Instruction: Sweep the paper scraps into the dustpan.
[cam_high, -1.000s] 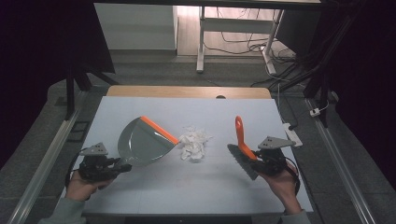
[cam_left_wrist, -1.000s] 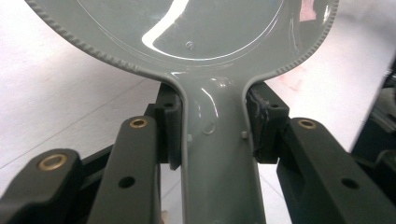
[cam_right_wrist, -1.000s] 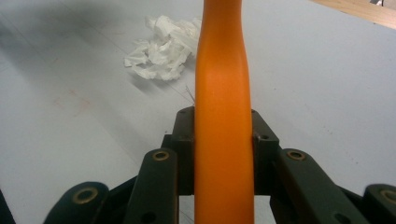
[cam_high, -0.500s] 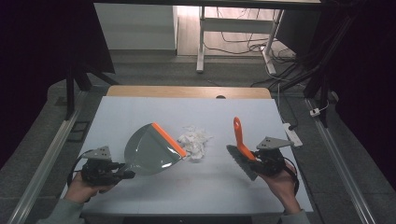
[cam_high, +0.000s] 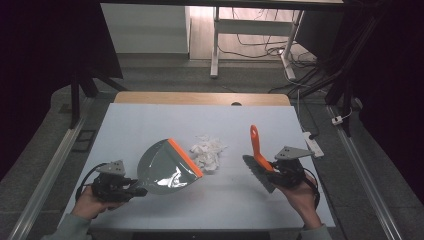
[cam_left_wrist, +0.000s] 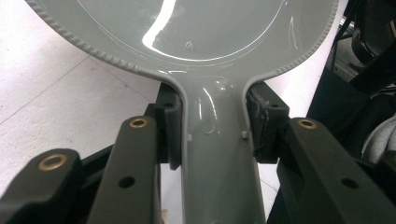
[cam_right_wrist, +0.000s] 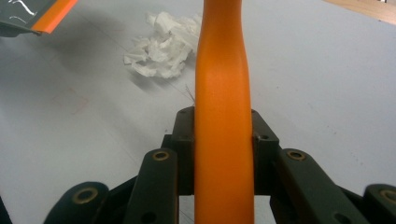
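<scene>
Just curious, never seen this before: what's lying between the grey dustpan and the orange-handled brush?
A crumpled white paper wad, seen in the high view, between the dustpan and the brush.

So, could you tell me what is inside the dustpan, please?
The dustpan shows a bare, shiny grey inside; the paper scraps lie on the table beside its orange lip. Anything under the pan is hidden.

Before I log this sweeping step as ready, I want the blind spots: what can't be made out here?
- Dustpan: in the left gripper view its front lip is cut off by the top edge; whether it touches the crumpled paper cannot be told.
- Brush: in the right gripper view the orange handle runs off the top edge.
- Brush bristles: in the high view too small and dark to tell if they touch the table.
</scene>
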